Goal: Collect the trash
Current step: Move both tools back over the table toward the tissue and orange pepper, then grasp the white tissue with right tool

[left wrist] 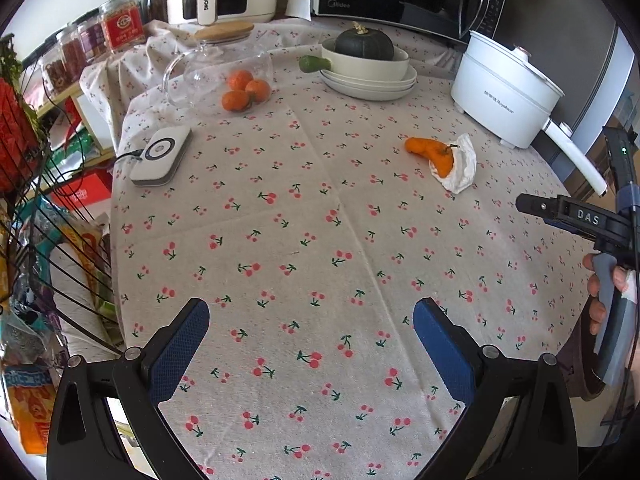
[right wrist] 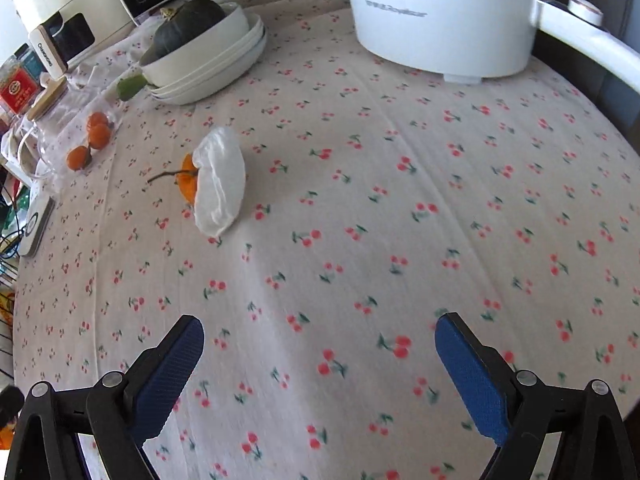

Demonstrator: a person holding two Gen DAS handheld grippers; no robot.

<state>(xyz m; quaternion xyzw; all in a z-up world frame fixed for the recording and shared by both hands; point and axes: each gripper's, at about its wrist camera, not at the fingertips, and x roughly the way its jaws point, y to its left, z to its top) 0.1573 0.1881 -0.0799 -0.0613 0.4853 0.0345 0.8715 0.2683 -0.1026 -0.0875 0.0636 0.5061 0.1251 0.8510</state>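
A crumpled white tissue [left wrist: 461, 164] lies on the cherry-print tablecloth [left wrist: 304, 216] at the right, with a piece of orange peel [left wrist: 430, 152] resting on and beside it. In the right wrist view the tissue [right wrist: 221, 182] stands up in front of the peel [right wrist: 187, 182], left of centre. My left gripper [left wrist: 311, 340] is open and empty, low over the near part of the table. My right gripper [right wrist: 318, 354] is open and empty, well short of the tissue. The right gripper's body [left wrist: 576, 216] shows at the right edge of the left wrist view.
A white electric pot [left wrist: 508, 92] with a long handle stands at the back right. Stacked white dishes [left wrist: 368, 76] hold a dark squash [left wrist: 364, 42]. Three tangerines [left wrist: 244, 90], a glass jug [left wrist: 218, 68], a white device [left wrist: 162, 156] and a wire rack [left wrist: 44, 240] are at the left.
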